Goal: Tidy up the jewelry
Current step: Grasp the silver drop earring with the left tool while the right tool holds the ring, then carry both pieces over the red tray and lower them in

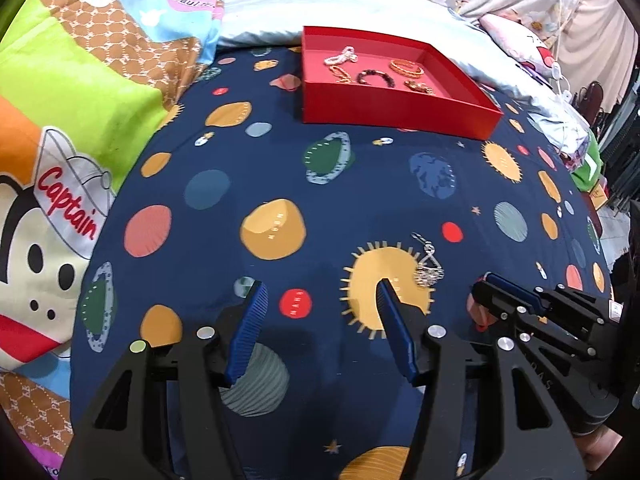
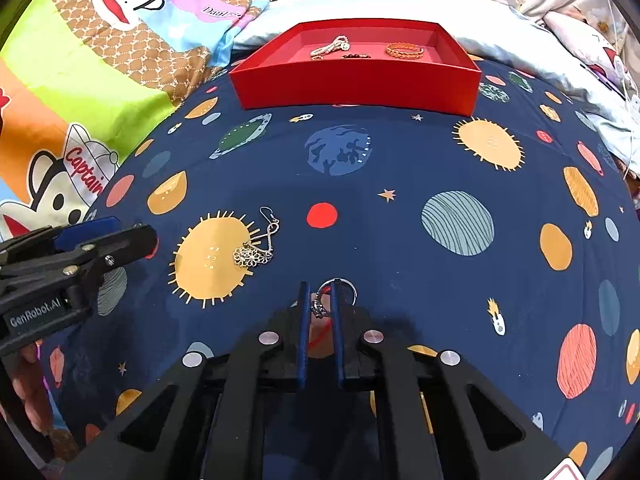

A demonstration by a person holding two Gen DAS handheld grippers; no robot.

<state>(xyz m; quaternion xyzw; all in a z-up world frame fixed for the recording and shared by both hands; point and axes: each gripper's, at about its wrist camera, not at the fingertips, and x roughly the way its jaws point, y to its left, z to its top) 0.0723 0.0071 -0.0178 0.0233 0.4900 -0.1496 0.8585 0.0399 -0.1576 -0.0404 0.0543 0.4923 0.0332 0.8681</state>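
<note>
So my right gripper (image 2: pixel 320 300) has its blue fingers pinched nearly together on a silver ring (image 2: pixel 338 292), which sits right at the fingertips with its hoop poking out past them, just over the navy planet-print bedsheet (image 2: pixel 400 168). My left gripper (image 1: pixel 320 300) has its fingers spread wide with nothing between them, hovering low over the sheet by the big yellow sun print. Just past its right fingertip there's a silver dangly earring (image 1: pixel 429 266) lying flat on the sheet at the edge of that sun; from the right wrist view the same earring (image 2: pixel 256 246) is off to the left of my closed fingers, between the two grippers. The red box (image 1: pixel 400 110) sits at the far side of the sheet against a pale blue pillow (image 1: pixel 264 20). Inside it I can see a pearly white bracelet (image 1: pixel 340 56), a dark beaded bracelet (image 1: pixel 376 77), an orange woven bangle (image 1: pixel 406 67) and a couple more gold-orange pieces I can't quite make out. Cartoon monkey blanket (image 1: pixel 60 200) bunched up on the left.
</note>
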